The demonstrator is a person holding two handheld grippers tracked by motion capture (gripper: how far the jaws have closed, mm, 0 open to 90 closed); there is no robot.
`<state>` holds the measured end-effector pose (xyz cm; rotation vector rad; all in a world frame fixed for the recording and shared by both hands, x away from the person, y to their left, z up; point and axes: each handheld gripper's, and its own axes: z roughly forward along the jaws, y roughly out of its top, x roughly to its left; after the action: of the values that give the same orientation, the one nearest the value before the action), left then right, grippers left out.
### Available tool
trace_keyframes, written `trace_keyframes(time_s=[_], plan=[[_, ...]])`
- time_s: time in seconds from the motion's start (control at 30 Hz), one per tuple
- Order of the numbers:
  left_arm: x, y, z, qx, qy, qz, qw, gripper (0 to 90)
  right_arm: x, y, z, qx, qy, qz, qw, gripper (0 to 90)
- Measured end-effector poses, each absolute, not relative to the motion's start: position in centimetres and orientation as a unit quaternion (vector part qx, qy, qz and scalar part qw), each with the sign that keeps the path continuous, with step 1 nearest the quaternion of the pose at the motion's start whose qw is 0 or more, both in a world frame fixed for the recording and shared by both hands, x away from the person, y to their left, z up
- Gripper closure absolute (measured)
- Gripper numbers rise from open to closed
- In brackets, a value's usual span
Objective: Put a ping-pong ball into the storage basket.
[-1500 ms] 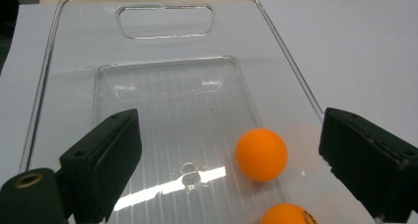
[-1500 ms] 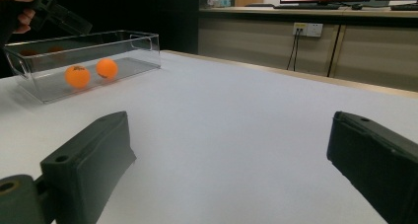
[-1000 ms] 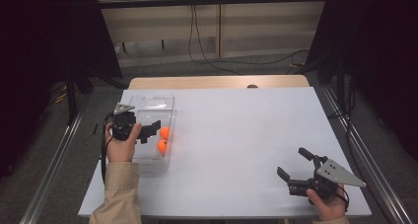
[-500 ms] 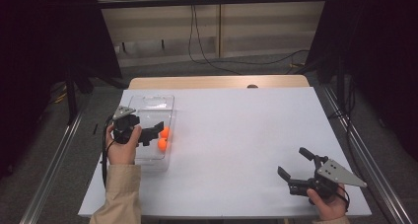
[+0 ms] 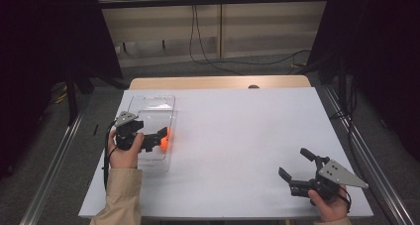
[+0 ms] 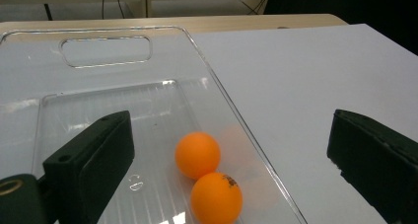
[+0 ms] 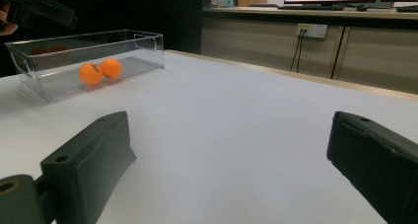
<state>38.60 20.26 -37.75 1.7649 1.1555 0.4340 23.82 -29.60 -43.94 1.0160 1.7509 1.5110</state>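
Two orange balls [image 6: 207, 177] lie touching each other inside the clear plastic bin [image 5: 148, 116] at the left of the white bench [image 5: 247, 136], against the bin's right wall. The left tongs [image 5: 157, 138] hang over them with jaws spread wide, gripping nothing. Judging by this, the balls are already delivered (or not yet picked out). The right tongs [image 5: 293, 166] rest well apart near the bench's front right corner, likewise released and empty.

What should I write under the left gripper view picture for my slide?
Open left claw hovering over two orange balls lying side by side in a clear plastic bin on a white table.
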Motion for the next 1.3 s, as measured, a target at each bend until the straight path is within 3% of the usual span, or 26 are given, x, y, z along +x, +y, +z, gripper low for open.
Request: trace_keyframes(time_s=[1.3], plan=[[35.6,19.6,-39.1,0.725,0.422,0.200,0.507,3.9,23.7,-29.8,-43.8,0.383,0.658,0.572,0.304,2.7]])
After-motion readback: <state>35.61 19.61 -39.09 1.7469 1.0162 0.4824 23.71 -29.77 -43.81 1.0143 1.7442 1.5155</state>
